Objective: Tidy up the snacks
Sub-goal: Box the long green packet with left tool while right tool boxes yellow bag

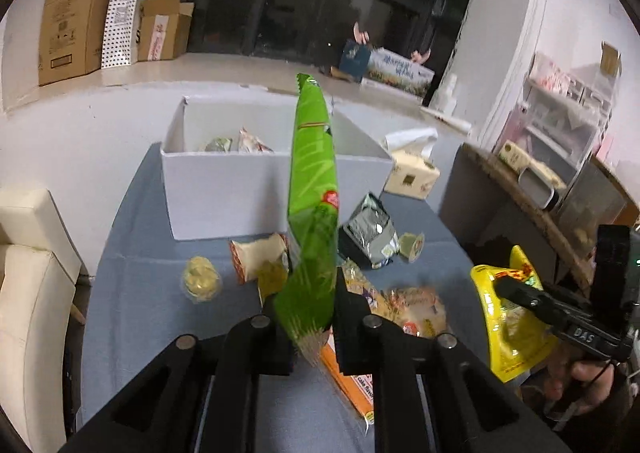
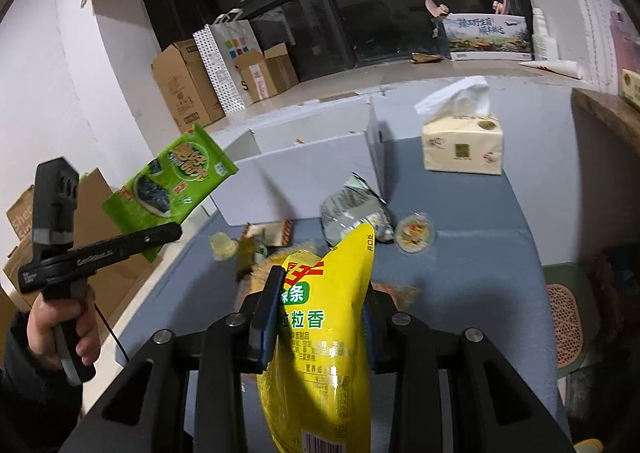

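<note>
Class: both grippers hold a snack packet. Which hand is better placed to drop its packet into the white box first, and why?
Left, probably. The left gripper holds the green packet lined up with the white box; the right gripper, with the yellow packet, sits off to the side.

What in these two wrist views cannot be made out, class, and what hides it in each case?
- White box contents: left wrist view, its front wall hides all but two packets.
- Green snack bag front print: left wrist view, seen edge-on in the left hand-held gripper.
- Yellow snack bag bottom: right wrist view, cut off by the lower edge.
- Packets behind it: right wrist view, hidden by the bag and right hand-held gripper.
</note>
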